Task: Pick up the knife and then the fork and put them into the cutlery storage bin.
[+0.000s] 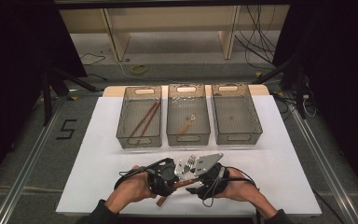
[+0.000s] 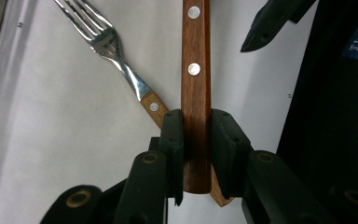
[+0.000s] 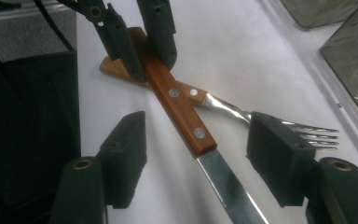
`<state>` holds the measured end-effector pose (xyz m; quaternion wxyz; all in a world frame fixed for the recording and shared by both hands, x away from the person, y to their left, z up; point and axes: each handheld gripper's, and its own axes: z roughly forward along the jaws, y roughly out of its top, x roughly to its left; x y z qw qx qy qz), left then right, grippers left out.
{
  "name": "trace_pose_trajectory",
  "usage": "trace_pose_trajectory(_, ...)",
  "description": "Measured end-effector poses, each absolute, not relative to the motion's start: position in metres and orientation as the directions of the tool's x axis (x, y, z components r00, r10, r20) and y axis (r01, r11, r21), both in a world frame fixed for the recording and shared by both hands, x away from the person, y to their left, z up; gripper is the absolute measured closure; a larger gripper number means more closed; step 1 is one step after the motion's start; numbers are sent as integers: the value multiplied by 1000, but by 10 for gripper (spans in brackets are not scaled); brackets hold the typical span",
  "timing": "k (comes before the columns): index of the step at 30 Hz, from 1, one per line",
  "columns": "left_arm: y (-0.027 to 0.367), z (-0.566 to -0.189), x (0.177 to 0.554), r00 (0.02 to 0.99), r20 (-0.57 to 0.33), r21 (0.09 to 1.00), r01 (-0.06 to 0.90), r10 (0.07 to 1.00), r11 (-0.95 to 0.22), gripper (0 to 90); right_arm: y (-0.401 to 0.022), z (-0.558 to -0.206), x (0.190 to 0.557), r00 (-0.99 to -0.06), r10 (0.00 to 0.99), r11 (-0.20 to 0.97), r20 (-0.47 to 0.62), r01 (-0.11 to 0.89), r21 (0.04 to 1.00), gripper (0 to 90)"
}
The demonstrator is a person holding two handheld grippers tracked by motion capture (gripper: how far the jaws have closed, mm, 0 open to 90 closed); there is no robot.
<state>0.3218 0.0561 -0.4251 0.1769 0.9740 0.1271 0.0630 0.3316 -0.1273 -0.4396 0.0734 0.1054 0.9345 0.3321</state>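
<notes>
With the knife point(image 3: 186, 119) clamped by its wooden handle in the left gripper point(image 2: 196, 140) and lying across the fork point(image 3: 261, 117) near the table's front edge, the right gripper point(image 3: 198, 161) — jaws wide, nothing pinched — is best closed squarely on the blade, clear of the fork.

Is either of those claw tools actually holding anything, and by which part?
Yes: the left gripper clamps the knife near the end of its wooden handle. The right gripper is open, holding nothing.

Three mesh bins point(image 1: 139, 140) behind; probably chopsticks point(image 1: 144, 120) in the left one.
</notes>
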Motion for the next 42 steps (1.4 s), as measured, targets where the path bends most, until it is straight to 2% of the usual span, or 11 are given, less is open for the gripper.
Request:
trace_pose_trajectory(7, 52, -425, 320, 966, 77, 357, 203, 245, -912, 752, -123, -444, 330, -971, 225, 778, -76, 132, 615, 467)
trace_pose_trajectory(9, 50, -428, 316, 958, 41, 404, 243, 283, -882, 752, -122, -445, 329, -975, 207, 789, -83, 116, 604, 483)
trace_pose_trajectory(12, 48, -430, 313, 949, 42, 436, 263, 311, -861, 752, -121, -447, 328, -978, 183, 808, -98, 93, 582, 512)
trace_pose_trajectory(13, 48, -430, 313, 951, 44, 433, 258, 306, -864, 752, -120, -448, 328, -979, 178, 810, -100, 88, 580, 524)
trace_pose_trajectory(14, 49, -427, 315, 964, 62, 394, 214, 258, -894, 751, -120, -448, 327, -981, 172, 811, -95, 86, 579, 534)
trace_pose_trajectory(24, 48, -426, 314, 972, 60, 396, 187, 228, -899, 750, -120, -449, 326, -986, 137, 818, -92, 60, 572, 674)
trace_pose_trajectory(30, 50, -425, 315, 979, 55, 400, 161, 199, -903, 745, -122, -449, 325, -989, 124, 819, -75, 59, 571, 705)
trace_pose_trajectory(34, 53, -424, 318, 982, 80, 383, 128, 171, -915, 705, -121, -449, 321, -993, 79, 826, -86, 17, 564, 766)
trace_pose_trajectory(40, 56, -423, 323, 976, 61, 413, 164, 207, -896, 656, -121, -448, 321, -992, 91, 822, -90, 24, 568, 776)
trace_pose_trajectory(42, 59, -421, 325, 969, 65, 425, 188, 237, -885, 602, -123, -448, 322, -991, 102, 819, -86, 34, 573, 776)
